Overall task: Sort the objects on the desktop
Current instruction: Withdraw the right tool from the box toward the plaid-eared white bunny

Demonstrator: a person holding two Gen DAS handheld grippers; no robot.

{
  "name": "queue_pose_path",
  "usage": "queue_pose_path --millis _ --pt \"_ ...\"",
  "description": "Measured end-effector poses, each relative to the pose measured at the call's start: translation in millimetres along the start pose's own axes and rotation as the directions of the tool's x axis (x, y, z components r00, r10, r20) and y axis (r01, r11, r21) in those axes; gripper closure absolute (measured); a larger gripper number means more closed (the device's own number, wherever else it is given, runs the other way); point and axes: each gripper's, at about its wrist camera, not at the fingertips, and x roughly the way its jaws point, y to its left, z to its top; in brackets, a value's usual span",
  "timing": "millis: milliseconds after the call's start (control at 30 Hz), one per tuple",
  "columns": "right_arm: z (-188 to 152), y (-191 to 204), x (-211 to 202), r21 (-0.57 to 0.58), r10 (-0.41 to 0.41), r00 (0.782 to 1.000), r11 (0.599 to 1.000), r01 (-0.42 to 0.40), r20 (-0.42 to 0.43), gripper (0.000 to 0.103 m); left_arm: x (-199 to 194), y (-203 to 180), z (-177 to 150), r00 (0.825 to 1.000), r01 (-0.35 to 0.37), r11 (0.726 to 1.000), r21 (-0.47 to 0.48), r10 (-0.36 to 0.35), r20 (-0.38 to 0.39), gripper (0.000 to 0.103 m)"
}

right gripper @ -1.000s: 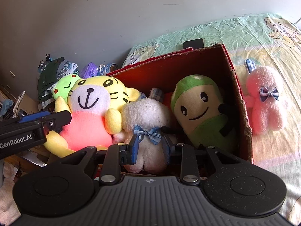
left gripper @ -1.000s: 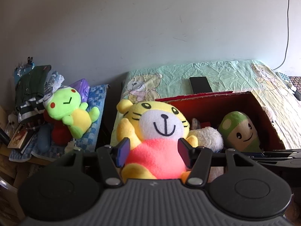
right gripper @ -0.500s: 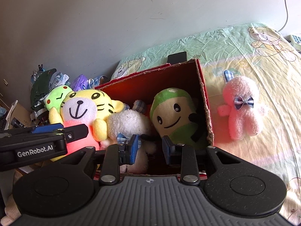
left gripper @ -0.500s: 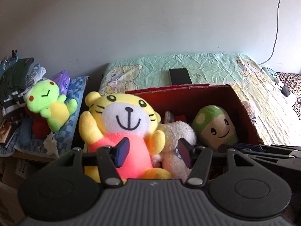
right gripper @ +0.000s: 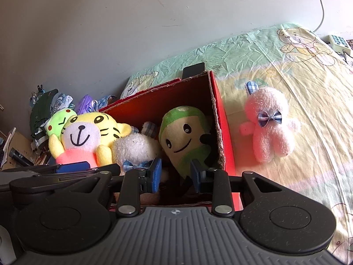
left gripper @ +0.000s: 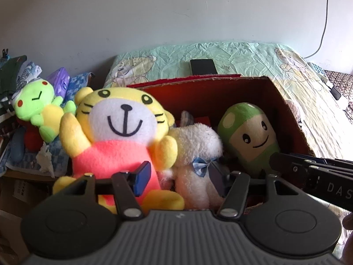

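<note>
Left claw [left gripper: 178, 175]: jaws apart, empty, before white plush [left gripper: 196, 152]. Right claw [right gripper: 175, 174]: jaws apart, empty, before green plush [right gripper: 185, 137]. Tiger plush [left gripper: 117, 130] beside both, inside red box [left gripper: 220, 95]. Pink plush [right gripper: 270, 123] beyond, on bed [right gripper: 308, 84].

My left hand-held gripper [left gripper: 178, 174], ribbed grey body, black round-capped arms, silver screws, blue pads; my right hand-held gripper [right gripper: 175, 173] alike, "DAS" lettering on its side.
</note>
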Motion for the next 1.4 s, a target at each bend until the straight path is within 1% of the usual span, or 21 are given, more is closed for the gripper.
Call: queue_pose_path --millis 200,333,433,700,867,1100,1167,1400 --pt "0.1 -1.6 0.6 0.002 0.018 1.0 1.0 -0.018 0.002 0.071 9.4 -4.0 -0.1 1.0 -0.001 1.0 0.012 0.001 -0.018 0.041" --pt "0.8 -4.0 -2.3 0.008 0.035 0.999 0.999 -0.035 0.012 0.069 14.2 -8.0 -0.3 0.999 -0.004 1.0 0.018 0.005 -0.033 0.041" --pt "2.8 -5.5 -4.2 -0.009 0.043 0.999 0.999 -0.043 0.017 0.067 16.3 -10.7 0.9 0.999 -0.021 1.0 0.012 0.021 -0.041 0.041" --pt "14.1 -15.6 -12.6 -0.037 0.114 0.993 0.993 -0.114 0.016 0.067 8.7 -19.4 5.7 0.996 -0.084 0.996 -0.023 0.084 -0.033 0.041" --pt "19.3 -25.5 -21.9 -0.065 0.132 0.991 0.989 -0.131 0.005 0.067 3.7 -31.1 8.3 0.994 -0.102 0.994 -0.046 0.1 -0.033 0.041" --pt "22.6 -45.0 -31.8 -0.078 0.122 0.993 0.989 -0.122 0.001 0.067 2.4 -47.2 10.3 0.993 -0.113 0.991 -0.071 0.11 -0.044 0.035" --pt "23.2 -50.6 -33.3 -0.084 0.107 0.994 0.991 -0.106 0.0 0.067 1.4 -53.4 10.3 0.993 -0.114 0.991 -0.071 0.111 -0.046 0.031" --pt "26.3 -73.0 -40.1 -0.086 0.088 0.996 0.992 -0.088 -0.002 0.067 -1.4 -73.3 15.2 0.992 -0.121 0.99 -0.068 0.118 -0.044 0.03"
